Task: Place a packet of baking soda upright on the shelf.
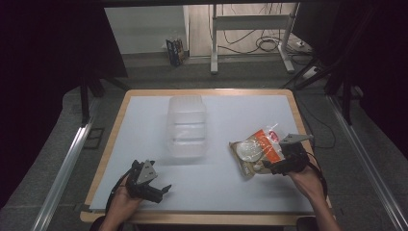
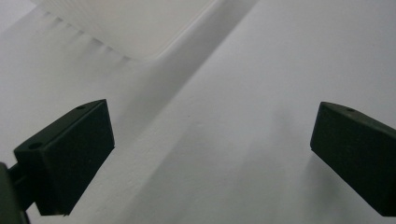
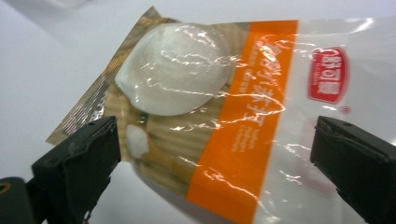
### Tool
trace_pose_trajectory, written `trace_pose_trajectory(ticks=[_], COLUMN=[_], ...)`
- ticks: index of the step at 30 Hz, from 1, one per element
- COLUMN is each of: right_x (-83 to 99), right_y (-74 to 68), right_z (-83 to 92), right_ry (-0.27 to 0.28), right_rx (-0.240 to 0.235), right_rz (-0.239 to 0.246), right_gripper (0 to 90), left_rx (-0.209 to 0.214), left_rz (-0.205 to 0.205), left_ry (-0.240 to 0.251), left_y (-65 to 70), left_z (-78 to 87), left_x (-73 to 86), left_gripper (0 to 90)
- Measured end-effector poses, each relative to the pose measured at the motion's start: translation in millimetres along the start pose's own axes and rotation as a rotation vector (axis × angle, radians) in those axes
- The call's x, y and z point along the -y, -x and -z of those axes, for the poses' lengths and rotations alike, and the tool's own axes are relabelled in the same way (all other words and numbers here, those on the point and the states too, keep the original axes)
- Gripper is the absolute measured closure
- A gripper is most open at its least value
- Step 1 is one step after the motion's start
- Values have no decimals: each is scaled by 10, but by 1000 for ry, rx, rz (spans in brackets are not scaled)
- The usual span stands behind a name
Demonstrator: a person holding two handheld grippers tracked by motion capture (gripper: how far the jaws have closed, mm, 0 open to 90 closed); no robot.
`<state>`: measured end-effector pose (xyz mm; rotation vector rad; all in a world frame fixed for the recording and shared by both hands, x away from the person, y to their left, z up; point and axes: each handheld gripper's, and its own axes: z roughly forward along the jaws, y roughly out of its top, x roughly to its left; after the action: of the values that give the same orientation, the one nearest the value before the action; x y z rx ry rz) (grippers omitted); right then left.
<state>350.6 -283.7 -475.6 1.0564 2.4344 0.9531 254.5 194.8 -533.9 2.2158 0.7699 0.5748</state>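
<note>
Right gripper [image 3: 212, 158] jaws spread wide, straddling bun packet [image 3: 224, 107], pads clear; left gripper [image 2: 210, 158] jaws spread over bare table [image 1: 144, 144]

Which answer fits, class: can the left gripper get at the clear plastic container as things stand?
Probably yes: the left gripper has open jaws, and only bare white table lies between it and the clear plastic container.

A clear plastic container [image 1: 187, 126] stands on the white tabletop [image 1: 231, 192] near its middle; beyond the table lies grey floor, with a metal frame's legs [image 1: 214, 43], loose cables [image 1: 269, 44] and a small dark box [image 1: 175, 51].
</note>
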Motion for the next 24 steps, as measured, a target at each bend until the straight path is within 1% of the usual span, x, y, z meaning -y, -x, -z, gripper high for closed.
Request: trace_pose_trajectory(ticks=[1, 2, 3, 4, 6, 8, 9, 10, 11, 14, 15, 16, 20, 21, 24], right_x=[4, 4, 16, 21, 27, 46, 46, 54, 74, 91, 97, 110, 141, 141, 164], right_y=[43, 43, 87, 111, 136, 213, 213, 242, 299, 351, 373, 426, 507, 507, 564], right_z=[19, 19, 45, 60, 74, 121, 121, 137, 164, 186, 195, 203, 161, 161, 92], right_ry=[4, 4, 17, 21, 26, 28, 28, 35, 40, 43, 39, 33, 17, 17, 8], right_rx=[5, 5, 14, 13, 13, 28, 28, 38, 55, 63, 70, 77, 87, 87, 69], right_rz=[-6, -6, -14, -17, -17, -16, -16, -14, -26, -39, -47, -66, -94, -94, -108], right_gripper=[7, 7, 0, 0, 0, 0, 0, 0, 0, 0, 0, 0, 0, 0, 0], left_rx=[0, 0, 0, 0, 0, 0, 0, 0, 0, 0, 0, 0, 0, 0, 0], left_rz=[0, 0, 0, -1, -1, -2, -2, -2, -2, -2, -1, -1, 1, 1, -2], left_ry=[0, 0, -1, 0, 0, -1, -1, -1, 0, -1, -1, -1, 0, 0, -3], left_y=[-1, -1, -1, -1, -1, -1, -1, -1, -1, -2, -2, -1, 2, 2, 0], left_z=[-1, -1, -1, 0, -1, -2, -2, -2, -2, -4, -4, -5, -10, -10, -10], left_x=[2, 2, 3, 2, 2, 3, 3, 3, 2, 3, 3, 3, 3, 3, 3], left_gripper=[0, 0, 0, 0, 0, 0, 0, 0, 0, 0, 0, 0, 0, 0, 0])
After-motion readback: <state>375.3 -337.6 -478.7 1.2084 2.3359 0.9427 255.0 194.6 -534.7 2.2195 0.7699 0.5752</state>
